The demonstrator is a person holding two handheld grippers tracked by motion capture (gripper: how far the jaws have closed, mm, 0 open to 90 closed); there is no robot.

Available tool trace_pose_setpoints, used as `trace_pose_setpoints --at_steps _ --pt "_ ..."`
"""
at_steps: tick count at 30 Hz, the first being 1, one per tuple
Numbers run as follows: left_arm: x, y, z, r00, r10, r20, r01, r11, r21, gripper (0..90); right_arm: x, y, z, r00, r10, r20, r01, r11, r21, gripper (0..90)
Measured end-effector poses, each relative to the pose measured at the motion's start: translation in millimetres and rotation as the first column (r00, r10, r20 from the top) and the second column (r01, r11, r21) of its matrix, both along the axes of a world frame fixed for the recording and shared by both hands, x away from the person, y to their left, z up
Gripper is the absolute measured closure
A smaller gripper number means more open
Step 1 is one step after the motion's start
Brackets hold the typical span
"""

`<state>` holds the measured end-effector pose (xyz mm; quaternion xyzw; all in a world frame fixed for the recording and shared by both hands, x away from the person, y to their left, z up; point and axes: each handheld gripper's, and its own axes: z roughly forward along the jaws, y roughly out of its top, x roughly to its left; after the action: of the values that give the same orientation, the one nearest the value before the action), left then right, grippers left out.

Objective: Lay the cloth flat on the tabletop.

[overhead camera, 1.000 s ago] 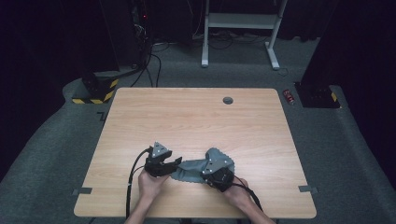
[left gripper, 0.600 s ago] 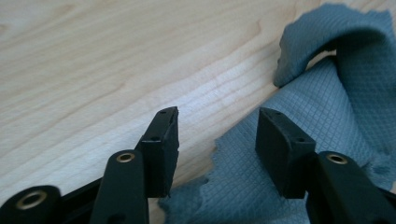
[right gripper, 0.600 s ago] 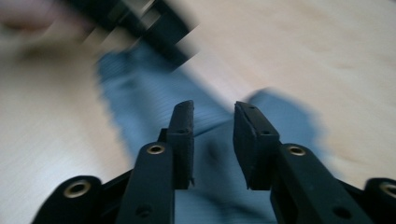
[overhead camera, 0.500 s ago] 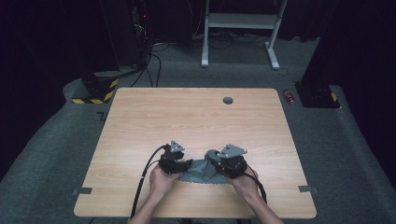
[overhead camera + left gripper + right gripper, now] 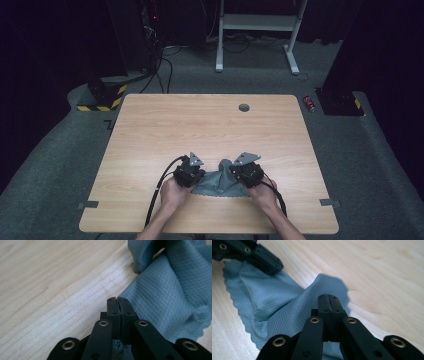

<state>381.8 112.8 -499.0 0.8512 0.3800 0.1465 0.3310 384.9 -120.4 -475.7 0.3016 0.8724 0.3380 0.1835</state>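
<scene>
A grey-blue cloth (image 5: 219,183) lies rumpled near the front edge of the wooden table (image 5: 200,125). My left gripper (image 5: 194,175) stands at its left edge and my right gripper (image 5: 246,173) at its right edge. In the left gripper view the jaws (image 5: 117,300) are pressed together with the cloth's (image 5: 165,295) edge pinched low between them. In the right gripper view the jaws (image 5: 328,297) are shut on a raised fold of cloth (image 5: 274,305), and the left gripper (image 5: 274,267) bites the far corner. Both pairs of jaws have just been closing with cloth between them.
A round cable hole (image 5: 244,107) sits near the table's far edge. Beyond the table, on the carpet, are a white frame (image 5: 255,22), a red can (image 5: 310,103) and a yellow-and-black striped base (image 5: 102,102). Bare wood stretches ahead of both grippers.
Both hands have shifted to the right along the front of the table. The cloth now rises in a fold between the grippers.
</scene>
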Motion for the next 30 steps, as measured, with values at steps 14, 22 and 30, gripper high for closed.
trace_pose_setpoints --at_steps 14,22,30 --pt "-15.7 -0.9 12.8 0.9972 -0.051 0.055 0.053 0.9984 -0.022 88.6 5.9 23.5 -4.6 0.9996 -0.011 -0.027 0.012 1.0 0.003 79.9" --pt "-32.2 11.9 9.7 0.9968 -0.059 0.055 0.061 0.9975 -0.036 88.6 -10.1 3.8 -7.5 0.9994 -0.033 0.009 0.033 0.999 -0.037 88.9" --pt "-38.4 12.8 -4.1 0.9976 -0.068 -0.011 0.068 0.9972 -0.032 87.4 -22.2 -15.1 -24.4 0.9966 -0.028 -0.077 0.024 0.998 -0.056 77.8"
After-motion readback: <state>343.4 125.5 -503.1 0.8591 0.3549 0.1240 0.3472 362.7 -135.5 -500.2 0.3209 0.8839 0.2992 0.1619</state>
